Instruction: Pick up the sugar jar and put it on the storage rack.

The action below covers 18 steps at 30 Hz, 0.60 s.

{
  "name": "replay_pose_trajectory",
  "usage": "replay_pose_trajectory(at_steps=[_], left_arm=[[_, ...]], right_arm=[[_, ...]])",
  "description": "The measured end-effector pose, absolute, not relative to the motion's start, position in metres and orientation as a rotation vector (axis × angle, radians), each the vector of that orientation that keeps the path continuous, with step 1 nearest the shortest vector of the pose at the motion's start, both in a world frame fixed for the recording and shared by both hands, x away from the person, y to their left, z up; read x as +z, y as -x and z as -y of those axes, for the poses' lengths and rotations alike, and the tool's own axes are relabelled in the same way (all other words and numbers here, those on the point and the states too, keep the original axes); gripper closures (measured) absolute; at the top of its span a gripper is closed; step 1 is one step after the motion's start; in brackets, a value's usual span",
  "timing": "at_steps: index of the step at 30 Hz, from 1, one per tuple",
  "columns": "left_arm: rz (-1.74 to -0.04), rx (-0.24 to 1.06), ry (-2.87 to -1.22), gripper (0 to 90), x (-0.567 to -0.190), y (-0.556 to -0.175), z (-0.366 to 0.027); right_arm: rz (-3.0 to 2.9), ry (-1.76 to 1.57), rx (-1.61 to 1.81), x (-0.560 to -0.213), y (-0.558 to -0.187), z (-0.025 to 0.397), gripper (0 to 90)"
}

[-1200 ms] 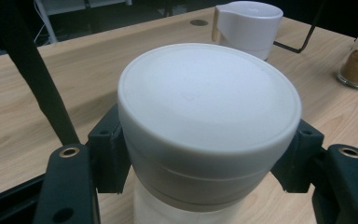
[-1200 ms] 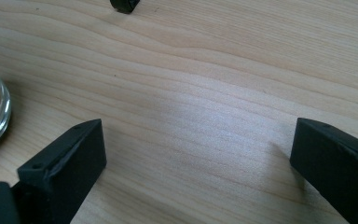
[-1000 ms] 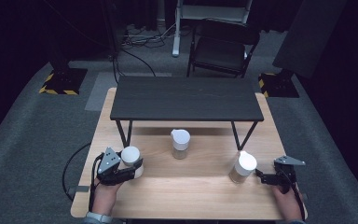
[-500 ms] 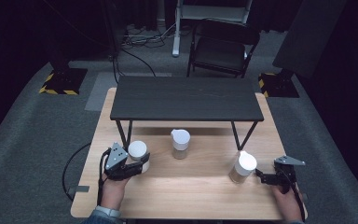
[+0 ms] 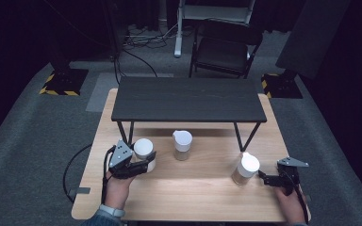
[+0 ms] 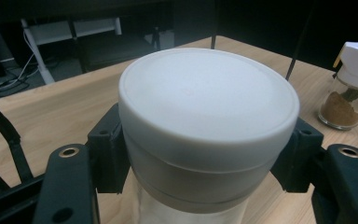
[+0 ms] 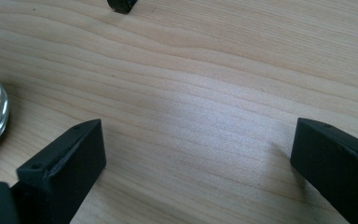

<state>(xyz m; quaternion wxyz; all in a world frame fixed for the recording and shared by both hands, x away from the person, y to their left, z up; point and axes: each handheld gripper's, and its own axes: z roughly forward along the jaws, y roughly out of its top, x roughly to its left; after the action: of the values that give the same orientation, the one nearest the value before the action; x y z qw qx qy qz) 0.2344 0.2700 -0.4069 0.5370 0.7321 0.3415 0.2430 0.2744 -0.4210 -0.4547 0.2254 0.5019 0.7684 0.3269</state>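
Clamping the unlabelled white-lidded jar (image 6: 205,135) in our left gripper (image 5: 139,162), we hold our right gripper (image 7: 196,154) spread above bare table (image 7: 205,70).

White-lidded jar (image 6: 205,116), black hand-held gripper (image 5: 131,165), pale wood-grain table (image 5: 202,188)

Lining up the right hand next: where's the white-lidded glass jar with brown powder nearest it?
In the high view, the white-lidded glass jar stands on the light wooden table at right, just left of the open right gripper.

Black shelf (image 5: 188,100), middle spice jar (image 5: 182,144), right jar (image 5: 246,168), chair (image 5: 226,49).
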Motion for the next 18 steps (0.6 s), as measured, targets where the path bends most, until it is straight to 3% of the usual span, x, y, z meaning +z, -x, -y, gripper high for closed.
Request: replay_pose_trajectory(at_steps=[18], left_arm=[[-0.805, 0.579, -1.733, 33.4, -0.388, -0.242, -0.267]], right_arm=[[-2.119, -1.385, 0.902, -0.455, -0.274, 0.421, 3.0]])
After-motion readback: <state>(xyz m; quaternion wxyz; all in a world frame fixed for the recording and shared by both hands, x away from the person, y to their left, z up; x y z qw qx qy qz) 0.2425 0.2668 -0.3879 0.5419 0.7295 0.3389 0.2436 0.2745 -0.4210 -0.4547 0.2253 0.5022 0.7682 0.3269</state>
